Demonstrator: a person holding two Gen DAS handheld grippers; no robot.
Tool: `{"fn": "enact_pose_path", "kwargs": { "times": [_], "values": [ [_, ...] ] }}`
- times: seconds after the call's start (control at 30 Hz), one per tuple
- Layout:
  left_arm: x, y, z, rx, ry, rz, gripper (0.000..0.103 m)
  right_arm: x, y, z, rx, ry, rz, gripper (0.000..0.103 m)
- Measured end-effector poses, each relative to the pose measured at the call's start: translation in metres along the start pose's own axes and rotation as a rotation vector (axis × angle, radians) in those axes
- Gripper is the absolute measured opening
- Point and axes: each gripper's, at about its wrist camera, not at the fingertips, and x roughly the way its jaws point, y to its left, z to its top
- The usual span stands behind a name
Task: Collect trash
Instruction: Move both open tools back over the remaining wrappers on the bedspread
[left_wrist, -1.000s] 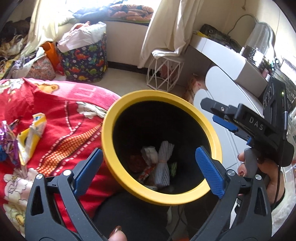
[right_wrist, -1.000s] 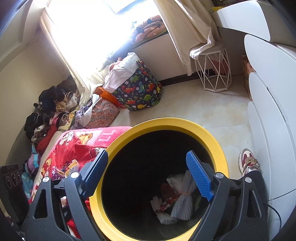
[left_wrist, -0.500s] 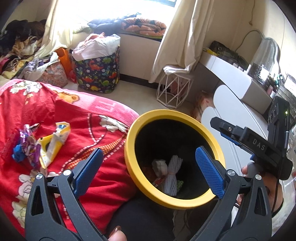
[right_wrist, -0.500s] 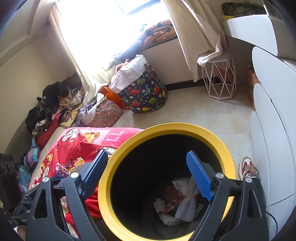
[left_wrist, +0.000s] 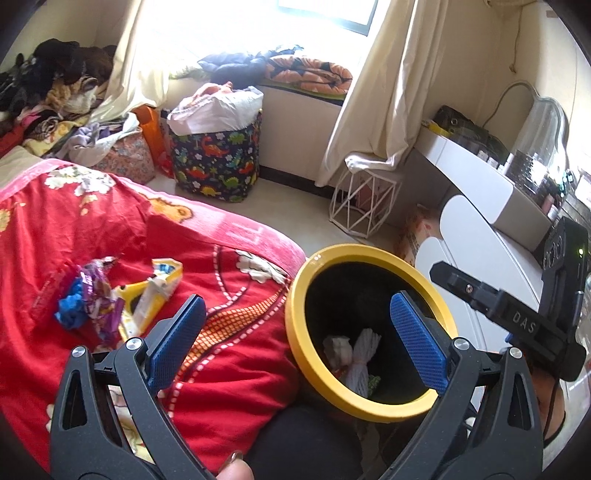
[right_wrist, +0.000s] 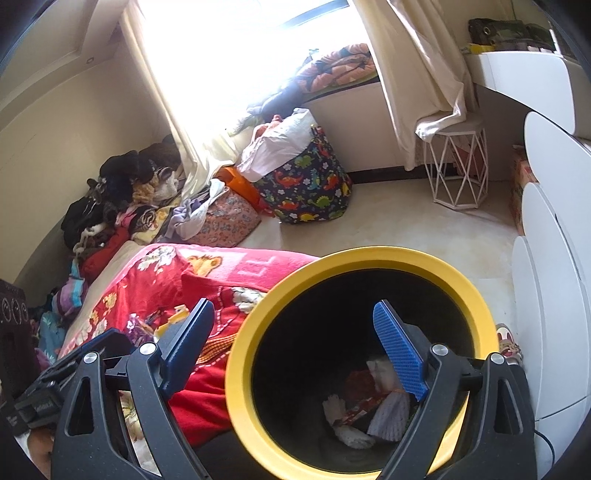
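From your left wrist camera you have one yellow-rimmed bin (left_wrist: 295, 317) beside the bed, black inside, with a few pieces of trash at its bottom: a white crumpled piece (left_wrist: 338, 345) and a white bundled piece (left_wrist: 364, 354) are clear, and anything else down there is too dark to sort out. On the red blanket (left_wrist: 229, 376) lie three loose wrappers close together: a yellow-and-white wrapper (left_wrist: 151, 295), a purple wrapper (left_wrist: 98, 291) and a blue crumpled piece (left_wrist: 70, 308). Your left gripper (left_wrist: 295, 341) has its jaws spread wide and nothing between the blue pads (left_wrist: 177, 336); it touches neither blanket nor bin. Your right gripper (left_wrist: 506, 314) pokes in from the right edge, seen only side-on, so its jaws are hard to read here. The bin's far wall is cut by the right pad.

From your right wrist camera the same bin (right_wrist: 236, 362) fills the lower middle, its lower rim cut off by the gripper frame. Inside, you can make out a red wrapper (right_wrist: 360, 387) and about three white pieces (right_wrist: 389, 411), partly hidden by the pad. Your right gripper (right_wrist: 295, 354) stands wide open and empty above the bin's mouth. The wrappers on the blanket (right_wrist: 147, 325) are mostly hidden behind the left pad. Your left gripper (right_wrist: 74, 365) shows at the lower left, cut off.
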Motion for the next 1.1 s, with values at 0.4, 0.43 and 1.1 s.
{"fn": "enact_pose_path", "kwargs": {
  "times": [0.4, 0.43, 1.1],
  "values": [
    [-0.019, 0.028, 0.009, -0.030, -0.059, 0.044, 0.092, 0.001, 0.031, 0.000, -0.056, 0.001, 0.040, 0.085],
    [-0.021, 0.029, 0.009, -0.032, -0.062, 0.048, 0.092, 0.001, 0.033, 0.000, -0.061, 0.002, 0.043, 0.085],
    [-0.047, 0.097, 0.013, -0.124, -0.108, 0.151, 0.092, 0.031, 0.107, -0.001, -0.199, 0.060, 0.164, 0.085]
  ]
}}
